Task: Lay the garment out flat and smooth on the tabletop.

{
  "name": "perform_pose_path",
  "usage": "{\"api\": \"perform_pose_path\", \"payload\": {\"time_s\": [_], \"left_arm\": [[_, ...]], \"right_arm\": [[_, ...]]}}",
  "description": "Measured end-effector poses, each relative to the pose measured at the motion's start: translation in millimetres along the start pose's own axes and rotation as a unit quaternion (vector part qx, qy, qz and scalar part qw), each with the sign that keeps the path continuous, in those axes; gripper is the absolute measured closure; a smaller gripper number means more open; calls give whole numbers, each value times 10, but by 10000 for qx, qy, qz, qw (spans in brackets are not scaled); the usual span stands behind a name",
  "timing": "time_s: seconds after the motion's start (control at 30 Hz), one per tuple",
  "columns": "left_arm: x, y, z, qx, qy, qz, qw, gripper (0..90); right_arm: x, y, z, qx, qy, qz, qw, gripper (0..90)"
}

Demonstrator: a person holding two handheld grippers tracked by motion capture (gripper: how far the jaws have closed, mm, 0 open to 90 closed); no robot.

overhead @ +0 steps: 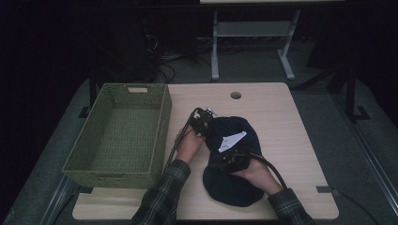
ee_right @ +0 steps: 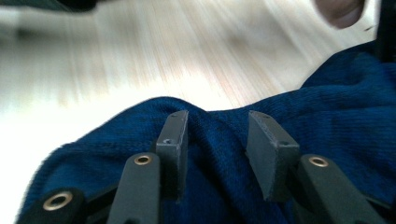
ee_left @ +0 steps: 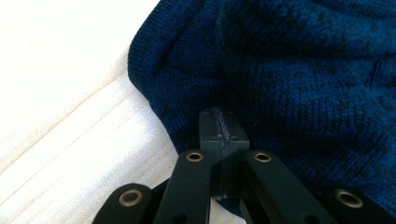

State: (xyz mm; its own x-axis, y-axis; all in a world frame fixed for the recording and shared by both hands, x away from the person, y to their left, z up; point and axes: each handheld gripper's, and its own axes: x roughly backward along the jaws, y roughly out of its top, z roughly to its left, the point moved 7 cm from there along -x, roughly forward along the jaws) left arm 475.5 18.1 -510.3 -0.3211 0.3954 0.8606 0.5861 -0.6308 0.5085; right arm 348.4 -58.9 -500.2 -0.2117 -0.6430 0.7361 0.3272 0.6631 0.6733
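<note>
Two grippers work a dark blue knit garment [overhead: 233, 161] lying on the wooden table [overhead: 291, 140], right of the green basket [overhead: 117, 136]. The left gripper [ee_left: 223, 128] has jaws pressed together at the cloth's edge; the right gripper [ee_right: 219, 140] has jaws apart over a fold.

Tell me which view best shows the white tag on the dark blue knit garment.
The high view: there the white tag lies face up on the dark blue garment, between the two grippers. The left gripper view gives close knit fabric beside shut jaws; the right gripper view gives a fold of it between parted jaws. Neither catches the tag.
</note>
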Motion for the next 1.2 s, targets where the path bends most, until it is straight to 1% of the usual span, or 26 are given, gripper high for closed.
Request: {"api": "perform_pose_path", "payload": {"time_s": [0.07, 0.1, 0.13, 0.17, 0.27, 0.3, 0.33, 0.4, 0.43, 0.5, 0.53, 0.57, 0.6, 0.63, 0.67, 0.73, 0.77, 0.8, 0.83, 0.87, 0.9, 1.0, 1.03, 1.1, 1.13, 1.2], "left_arm": [[1, -2, 5, 32, -48, -3, 10000, 900], [3, -3, 7, 45, -61, 11, 10000, 900], [-1, -2, 9, 73, -61, -9, 10000, 900], [2, -2, 11, 86, -86, 10, 9999, 900], [3, -3, 19, 114, -129, 15, 9998, 900], [3, -3, 21, 122, -130, 5, 9998, 900], [2, -3, 23, 131, -121, -3, 9998, 900], [2, -4, 23, 127, -118, -6, 9998, 900], [2, -4, 22, 125, -120, -3, 9998, 900], [3, -5, 22, 118, -118, -1, 9999, 900], [3, -5, 22, 117, -119, -2, 9999, 900], [3, -5, 23, 117, -120, -6, 9999, 900], [3, -7, 24, 120, -122, -12, 9999, 900], [1, -7, 24, 140, -140, -38, 9998, 900], [3, -10, 26, 157, -166, -33, 9997, 900], [5, -16, 30, 201, -189, -59, 9996, 900], [5, -18, 30, 213, -191, -83, 9996, 900], [6, -23, 32, 202, -179, -110, 9996, 900], [4, -27, 32, 239, -204, -167, 9994, 900], [8, -33, 37, 259, -203, -184, 9993, 900], [10, -39, 40, 261, -237, -190, 9992, 900], [25, -53, 34, 296, -376, -184, 9987, 900], [41, -56, 27, 336, -403, -207, 9984, 899], [106, -55, -2, 403, -507, -324, 9974, 894], [141, -53, -25, 431, -503, -392, 9970, 874], [233, -77, -67, 341, -470, -401, 9975, 868]], "right_arm": [[-54, -8, -7, 45, -82, 84, 9999, 662], [-67, -10, -10, 18, -123, 95, 9999, 724], [-71, -17, -32, 57, -196, 108, 9997, 797], [-68, -20, -46, 65, -210, 93, 9997, 835], [-52, -23, -35, 24, -122, 69, 9999, 865], [-38, -22, -16, 76, -44, 40, 10000, 866], [-21, -19, 6, 68, -2, 13, 10000, 867], [34, -4, 72, 131, 171, -152, 9997, 867], [67, 3, 117, 131, 278, -222, 9993, 867], [126, 1, 206, 228, 469, -309, 9982, 876], [158, -4, 279, 302, 620, -358, 9970, 877], [173, -10, 316, 365, 639, -363, 9966, 877], [179, -23, 342, 447, 570, -324, 9968, 877], [170, -43, 367, 432, 539, -258, 9973, 878], [144, -68, 358, 455, 525, -228, 9973, 877], [70, -123, 334, 309, 501, -121, 9982, 865], [38, -147, 317, 362, 465, -73, 9982, 842], [24, -151, 317, 330, 451, -74, 9984, 762], [31, -140, 321, 257, 478, -117, 9985, 690], [53, -130, 317, 266, 499, -162, 9983, 664], [91, -117, 310, 250, 440, -215, 9985, 633], [275, -89, 219, 104, 309, -499, 9982, 613], [351, -81, 192, -85, 257, -628, 9977, 634], [501, -107, 81, -218, 64, -817, 9964, 701], [573, -137, 17, -327, -61, -864, 9957, 753], [696, -236, -125, -590, -303, -855, 9941, 829]]}}
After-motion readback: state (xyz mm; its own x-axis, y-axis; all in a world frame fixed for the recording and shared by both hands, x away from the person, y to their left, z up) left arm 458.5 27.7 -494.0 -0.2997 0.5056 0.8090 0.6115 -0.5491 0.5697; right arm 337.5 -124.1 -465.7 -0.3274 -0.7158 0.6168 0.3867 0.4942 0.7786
